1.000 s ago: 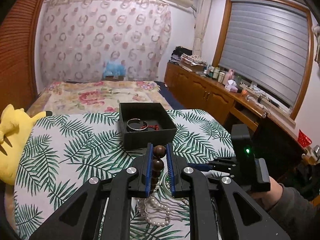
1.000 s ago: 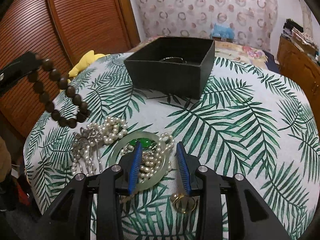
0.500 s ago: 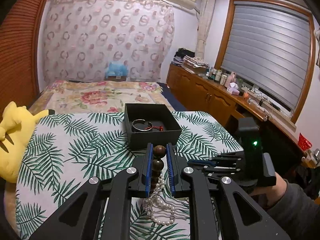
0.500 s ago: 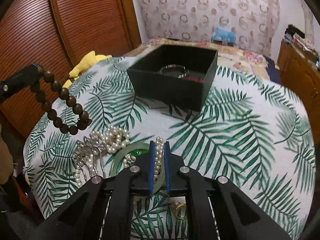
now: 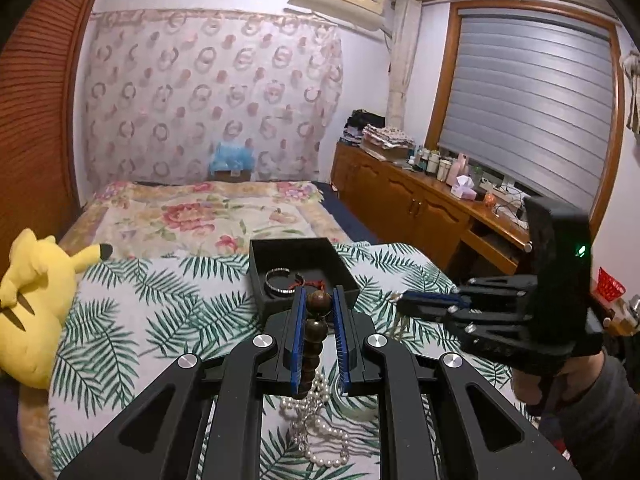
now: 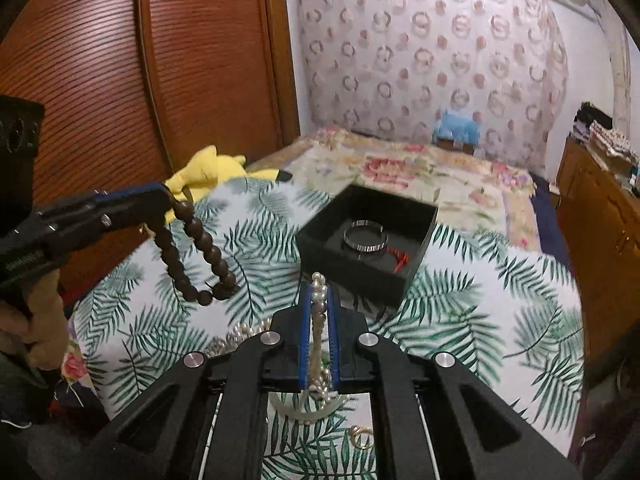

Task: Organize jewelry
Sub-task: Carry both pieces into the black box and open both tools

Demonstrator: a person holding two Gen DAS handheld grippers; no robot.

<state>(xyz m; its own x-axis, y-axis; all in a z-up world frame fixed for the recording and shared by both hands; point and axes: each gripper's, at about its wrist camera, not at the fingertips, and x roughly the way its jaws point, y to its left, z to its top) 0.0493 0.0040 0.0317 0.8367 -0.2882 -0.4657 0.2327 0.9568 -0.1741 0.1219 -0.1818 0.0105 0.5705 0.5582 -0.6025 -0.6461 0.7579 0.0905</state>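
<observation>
While the left gripper (image 5: 316,300) stays clamped on a dark wooden bead bracelet (image 6: 192,256), whose loop hangs free at the left of the right wrist view, the right gripper (image 6: 319,292) has just pinched a pearl strand (image 6: 319,320) between its narrow blue pads. The black box (image 6: 400,280) (silver bangle (image 6: 365,238) inside) sits mid-frame on the palm-print cloth (image 6: 500,312). A gold ring (image 6: 360,436) lies at bottom centre.

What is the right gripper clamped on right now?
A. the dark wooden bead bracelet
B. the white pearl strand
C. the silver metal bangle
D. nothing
B: the white pearl strand runs between the closed blue pads of the right gripper, while the left gripper holds the dark wooden bead bracelet.
</observation>
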